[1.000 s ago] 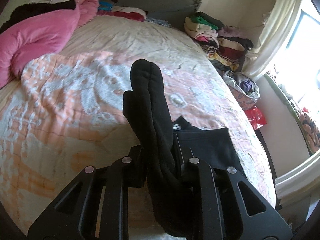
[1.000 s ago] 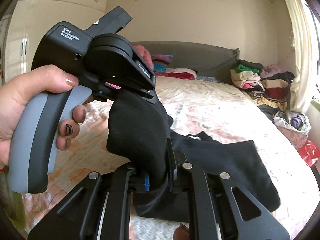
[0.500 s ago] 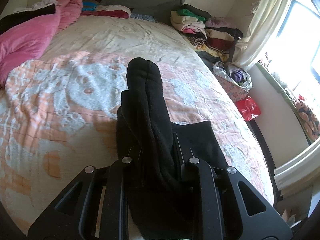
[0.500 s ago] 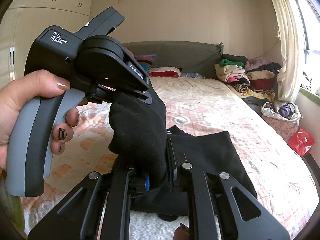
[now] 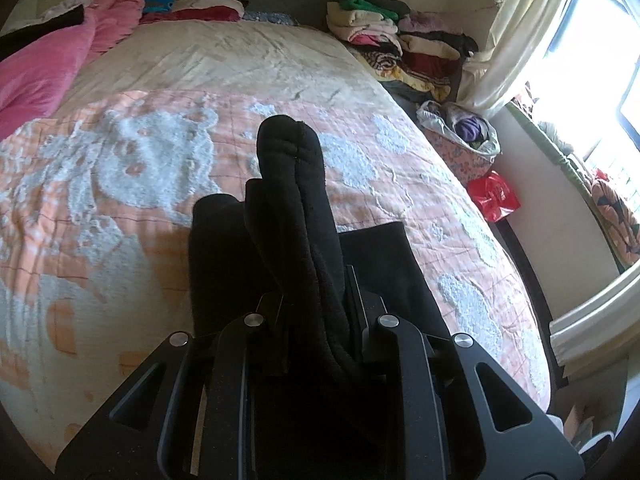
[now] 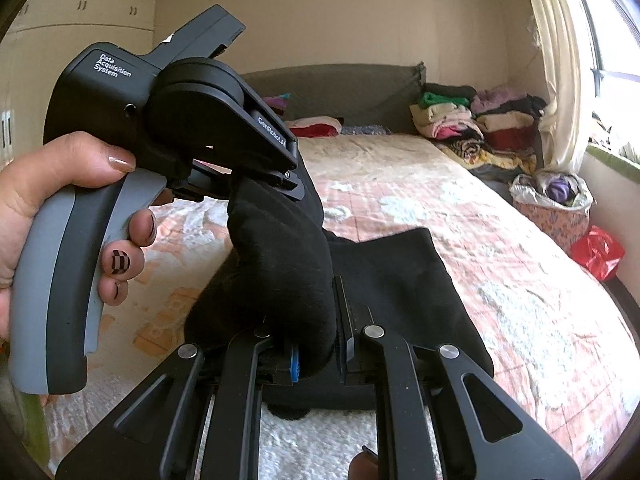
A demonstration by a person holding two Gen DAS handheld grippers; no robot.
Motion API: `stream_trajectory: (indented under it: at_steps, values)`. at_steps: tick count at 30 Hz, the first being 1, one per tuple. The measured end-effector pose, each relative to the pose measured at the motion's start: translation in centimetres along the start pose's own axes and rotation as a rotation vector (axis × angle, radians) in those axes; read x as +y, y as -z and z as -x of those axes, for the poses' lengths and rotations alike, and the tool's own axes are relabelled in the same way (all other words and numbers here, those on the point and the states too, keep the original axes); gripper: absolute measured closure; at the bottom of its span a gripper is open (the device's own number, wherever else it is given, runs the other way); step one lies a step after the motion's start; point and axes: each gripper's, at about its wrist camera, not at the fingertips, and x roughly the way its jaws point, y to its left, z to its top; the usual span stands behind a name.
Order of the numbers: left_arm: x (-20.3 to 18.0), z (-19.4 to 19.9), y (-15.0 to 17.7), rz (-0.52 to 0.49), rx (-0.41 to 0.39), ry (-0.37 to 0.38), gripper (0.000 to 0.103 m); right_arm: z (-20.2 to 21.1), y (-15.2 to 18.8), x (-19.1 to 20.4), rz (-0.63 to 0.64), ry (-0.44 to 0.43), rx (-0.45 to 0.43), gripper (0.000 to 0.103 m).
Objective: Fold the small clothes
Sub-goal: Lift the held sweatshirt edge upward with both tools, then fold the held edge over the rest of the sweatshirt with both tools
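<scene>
Lowered nearer the patterned orange-and-white quilt, both grippers, left and right, stay clamped narrowly on a soft black fleece garment.

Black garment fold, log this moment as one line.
left gripper: shut on black garment | right gripper: shut on black garment | garment's lower part on bed

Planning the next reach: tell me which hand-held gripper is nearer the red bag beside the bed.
Right, marginally. The right hand-held gripper and left hand-held gripper both clamp the black garment, far from the red bag.
</scene>
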Motion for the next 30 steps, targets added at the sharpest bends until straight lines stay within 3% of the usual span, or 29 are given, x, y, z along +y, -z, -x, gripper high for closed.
stream_trajectory:
  at_steps: [20, 22, 24, 26, 30]
  values:
    - [-4.4, -5.8, 0.2, -0.032, 0.096, 0.031, 0.082, -2.0, 2.3, -6.1, -0.261, -0.066, 0.100, 0.091]
    - [-4.5, -6.1, 0.2, -0.018, 0.097, 0.053, 0.077, -2.0, 2.5, -6.6, -0.285, -0.073, 0.107, 0.091]
    - [-4.5, -6.3, 0.3, 0.012, 0.093, 0.107, 0.059, -2.1, 2.8, -7.2, -0.316, -0.081, 0.116, 0.091]
    - [-4.3, -6.2, 0.4, 0.039, 0.083, 0.160, 0.047, -2.2, 3.1, -7.9, -0.351, -0.094, 0.130, 0.091]
    - [-3.3, -5.0, 0.4, 0.055, 0.042, 0.166, 0.047, -3.0, 4.2, -9.9, -0.474, -0.145, 0.183, 0.091]
